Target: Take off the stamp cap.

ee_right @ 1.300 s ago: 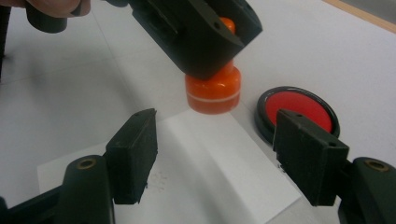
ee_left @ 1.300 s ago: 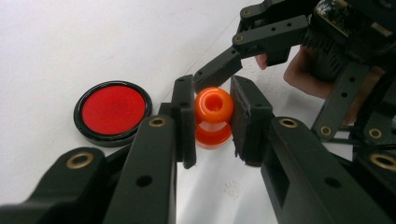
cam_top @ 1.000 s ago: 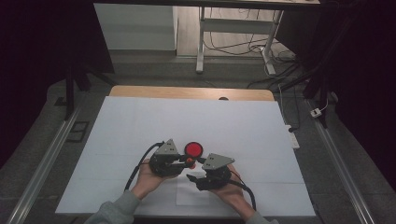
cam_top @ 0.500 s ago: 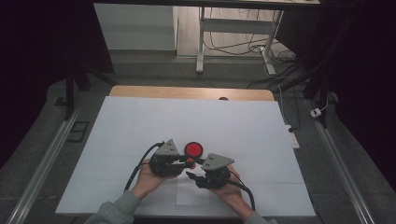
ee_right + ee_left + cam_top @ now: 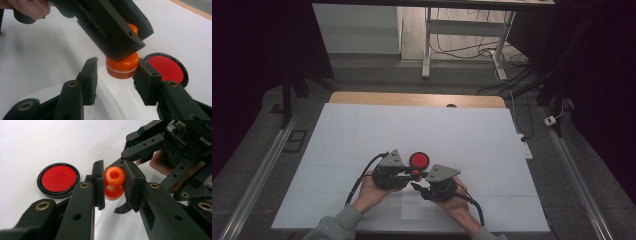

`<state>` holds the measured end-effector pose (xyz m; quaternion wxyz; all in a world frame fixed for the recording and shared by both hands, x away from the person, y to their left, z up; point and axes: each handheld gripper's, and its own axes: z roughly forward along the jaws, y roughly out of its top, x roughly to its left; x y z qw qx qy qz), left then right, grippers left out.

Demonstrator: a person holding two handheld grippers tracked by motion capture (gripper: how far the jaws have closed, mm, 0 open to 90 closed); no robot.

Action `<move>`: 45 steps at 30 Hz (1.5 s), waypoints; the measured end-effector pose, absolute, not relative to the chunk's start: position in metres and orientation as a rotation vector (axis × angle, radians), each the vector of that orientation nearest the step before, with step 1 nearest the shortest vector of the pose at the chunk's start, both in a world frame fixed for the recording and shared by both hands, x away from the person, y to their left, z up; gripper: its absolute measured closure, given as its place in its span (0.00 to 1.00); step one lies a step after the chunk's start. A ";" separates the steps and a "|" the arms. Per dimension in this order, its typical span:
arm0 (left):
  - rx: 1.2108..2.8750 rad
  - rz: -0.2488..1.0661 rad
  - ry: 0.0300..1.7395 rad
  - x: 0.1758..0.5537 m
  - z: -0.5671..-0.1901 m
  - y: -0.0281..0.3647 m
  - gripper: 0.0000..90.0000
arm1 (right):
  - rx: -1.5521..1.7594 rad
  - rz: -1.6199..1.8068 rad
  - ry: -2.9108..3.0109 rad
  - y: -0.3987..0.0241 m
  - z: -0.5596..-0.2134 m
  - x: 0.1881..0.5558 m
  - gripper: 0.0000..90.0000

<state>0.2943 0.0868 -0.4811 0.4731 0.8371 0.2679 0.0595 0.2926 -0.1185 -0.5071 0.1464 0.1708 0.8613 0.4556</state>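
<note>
**Orange bottle held at the neck, second claw closing on its base**

The orange bottle (image 5: 114, 183) sits between our two claws, just above the white table cover (image 5: 362, 130). Our left claw (image 5: 113, 185) is clamped on the bottle's upper part: both pads press the rounded top from either side, and the open mouth faces the left gripper view's camera. Our right claw (image 5: 115, 75) has just been closing, with the bottle's wider lower part between its jaws. One pad looks to be at the side of the base, while a gap shows at the other, so we judge it not yet gripping.

From the high view the two claws meet near the front middle of the table, the left claw (image 5: 404, 173) and right claw (image 5: 418, 184) nose to nose with the bottle (image 5: 415, 174) between them. Just beyond them lies a red lid with a black rim (image 5: 419, 160), flat on the cover and apart from the bottle.

As we read it, the bottle is already picked up and steadied. What is left is to finish the second grip on the base, and then probably twist or pull the two halves apart.
</note>
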 end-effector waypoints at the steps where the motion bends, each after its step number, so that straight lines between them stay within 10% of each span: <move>1: 2.049 0.146 0.656 0.294 -0.481 0.087 0.80 | 0.496 1.309 2.480 -0.119 -0.507 0.293 0.63; 45: 2.028 0.145 0.639 0.292 -0.480 0.089 0.81 | 0.498 1.321 2.451 -0.120 -0.506 0.291 0.72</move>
